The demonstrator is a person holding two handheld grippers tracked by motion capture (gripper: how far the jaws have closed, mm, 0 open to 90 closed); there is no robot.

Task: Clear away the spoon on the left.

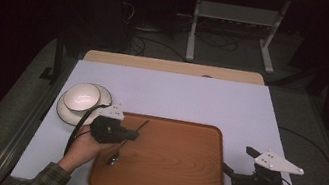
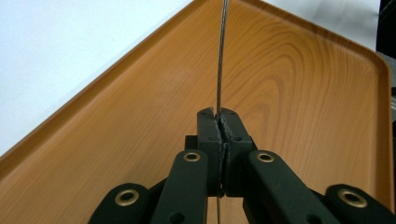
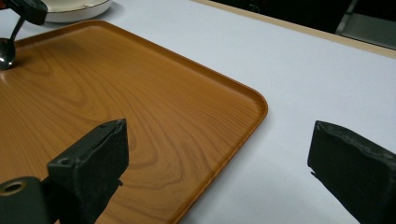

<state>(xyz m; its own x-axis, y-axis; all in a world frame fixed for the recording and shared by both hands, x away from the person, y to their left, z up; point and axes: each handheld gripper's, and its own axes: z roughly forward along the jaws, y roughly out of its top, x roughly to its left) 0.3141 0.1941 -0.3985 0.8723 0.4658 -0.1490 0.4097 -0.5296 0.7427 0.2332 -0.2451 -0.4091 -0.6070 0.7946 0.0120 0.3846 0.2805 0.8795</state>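
Right gripper (image 1: 242, 162): nearest the person, off the tray's right edge, low over the white tabletop; in its own view the jaws stand spread wide, with nothing between them.
Tray (image 1: 174, 175): wood-grain, with a raised rim, lying flat on the near half of the table; it serves as the landmark here.
Spoon (image 1: 114, 158): metal, over the tray's left part; the bowl end hangs down close to the tray floor near the left rim, and whether it touches I cannot tell. The thin handle slants up and away from it.
Left gripper (image 1: 131, 134): over the tray's left edge, its jaws pressed together on the spoon handle; its own view shows the handle (image 2: 221, 56) edge-on, running through the closed pads and on past them.
Bowl (image 1: 81, 96): white, sitting on a white plate (image 1: 64, 109), just outside the tray's far left corner.
Table (image 1: 192, 97): white top extending well beyond the tray's far edge.
Handling, as a judgement: the spoon looks light and stiff, but smooth and thin, so it can pivot or slide in the pads, with the heavier bowl end swinging low.
Where to hold: mid-handle across its flat faces, as now; a grip nearer the bowl end would likely cut the swing.
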